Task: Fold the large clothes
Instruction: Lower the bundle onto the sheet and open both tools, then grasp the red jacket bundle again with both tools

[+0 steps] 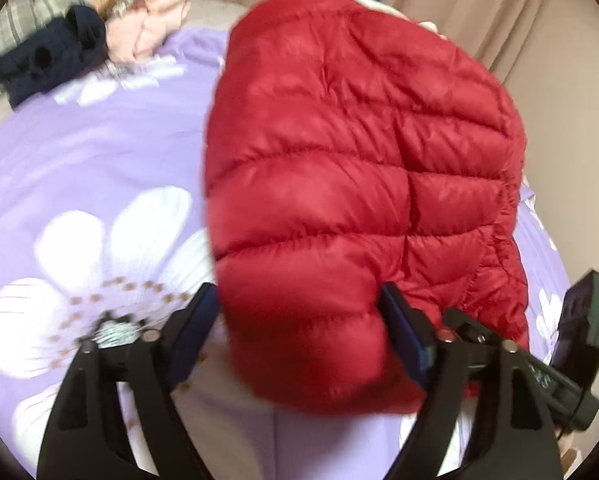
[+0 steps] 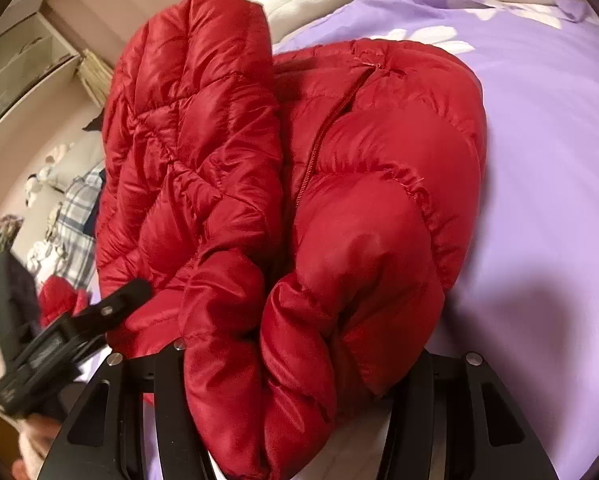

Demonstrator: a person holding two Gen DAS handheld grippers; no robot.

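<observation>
I see a bed covered by a lilac sheet printed with large white flowers. At its far end lies a heap of clothes: a navy garment, a pink one and grey pieces, touching one another.

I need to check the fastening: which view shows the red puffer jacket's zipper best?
The right wrist view: the zipper runs down the red quilted puffer jacket there. The left wrist view shows only quilted panels, no zipper.
</observation>
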